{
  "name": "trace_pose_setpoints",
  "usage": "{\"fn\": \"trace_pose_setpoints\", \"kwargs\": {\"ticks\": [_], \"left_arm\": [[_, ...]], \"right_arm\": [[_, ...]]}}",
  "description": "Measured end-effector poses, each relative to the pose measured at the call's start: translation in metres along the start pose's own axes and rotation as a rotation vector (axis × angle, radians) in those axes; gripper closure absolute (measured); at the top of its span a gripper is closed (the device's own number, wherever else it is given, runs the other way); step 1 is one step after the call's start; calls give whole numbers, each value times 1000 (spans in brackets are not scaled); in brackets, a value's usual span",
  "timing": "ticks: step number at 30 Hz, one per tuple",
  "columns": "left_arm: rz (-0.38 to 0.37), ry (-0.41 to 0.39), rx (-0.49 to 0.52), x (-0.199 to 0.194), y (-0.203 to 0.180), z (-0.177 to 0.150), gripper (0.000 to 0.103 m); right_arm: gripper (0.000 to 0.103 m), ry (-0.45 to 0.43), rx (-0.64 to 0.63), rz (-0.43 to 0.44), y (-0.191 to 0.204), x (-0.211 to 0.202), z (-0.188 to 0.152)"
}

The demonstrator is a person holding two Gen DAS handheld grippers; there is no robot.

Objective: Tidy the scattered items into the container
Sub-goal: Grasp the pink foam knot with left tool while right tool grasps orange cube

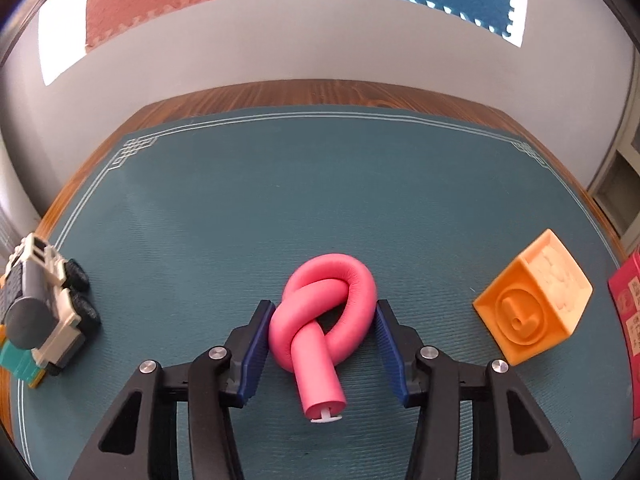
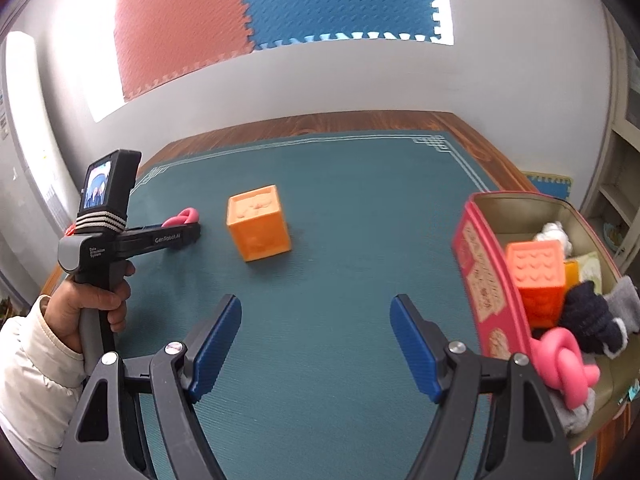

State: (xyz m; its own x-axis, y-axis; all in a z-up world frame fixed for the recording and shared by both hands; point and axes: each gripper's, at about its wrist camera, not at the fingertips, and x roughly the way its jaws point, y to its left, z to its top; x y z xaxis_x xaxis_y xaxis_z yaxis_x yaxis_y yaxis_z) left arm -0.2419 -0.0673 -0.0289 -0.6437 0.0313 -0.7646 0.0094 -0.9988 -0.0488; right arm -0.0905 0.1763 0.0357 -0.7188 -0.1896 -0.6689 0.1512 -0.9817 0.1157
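A pink foam tube tied in a knot [image 1: 320,280] lies on the teal mat [image 1: 280,200]. My left gripper [image 1: 324,306] is shut on it, one blue pad against each side of the loop. The right wrist view shows the same gripper [image 2: 188,232] low on the mat with the pink knot [image 2: 182,216] at its tip. An orange embossed cube [image 1: 534,300] sits to the right of the knot, also seen mid-mat as the orange cube [image 2: 259,228]. My right gripper [image 2: 316,304] hangs open over bare mat, with nothing between its fingers. The red container [image 2: 486,280] stands to its right.
The container holds an orange block [image 2: 538,280], another pink knot [image 2: 564,364], a dark sock [image 2: 592,316] and other soft items. A toy truck [image 1: 44,300] sits at the mat's left edge. A hand in a white sleeve [image 2: 92,304] holds the left gripper. The wooden table edge [image 1: 320,96] runs behind the mat.
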Motion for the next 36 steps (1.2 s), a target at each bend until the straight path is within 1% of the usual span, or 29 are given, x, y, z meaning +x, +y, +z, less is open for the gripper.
{"fn": "trace_pose_setpoints", "kwargs": {"ticks": [3,7,12,16,23,29,36], "left_arm": [[0,-27,-1,-9,1,1,52],[16,-75,29,-31,-4,-2,52],[25,-101,57,-49,-5,-9,52],[18,-107,52,-52,0,-15,52],[-6,-92,32,-45,5,-17,52],[-17,-55,7,-36,11,-18,52],[-24,-57,0,-40,10,-18,51]], "right_arm": [[23,28,-8,15,7,11,3],[23,75,5,43,13,32,8],[23,102,-16,34,23,55,18],[23,105,-43,19,31,75,29],[23,114,-40,-14,34,108,45],[23,131,-15,38,36,125,54],[23,123,-36,80,49,123,53]]}}
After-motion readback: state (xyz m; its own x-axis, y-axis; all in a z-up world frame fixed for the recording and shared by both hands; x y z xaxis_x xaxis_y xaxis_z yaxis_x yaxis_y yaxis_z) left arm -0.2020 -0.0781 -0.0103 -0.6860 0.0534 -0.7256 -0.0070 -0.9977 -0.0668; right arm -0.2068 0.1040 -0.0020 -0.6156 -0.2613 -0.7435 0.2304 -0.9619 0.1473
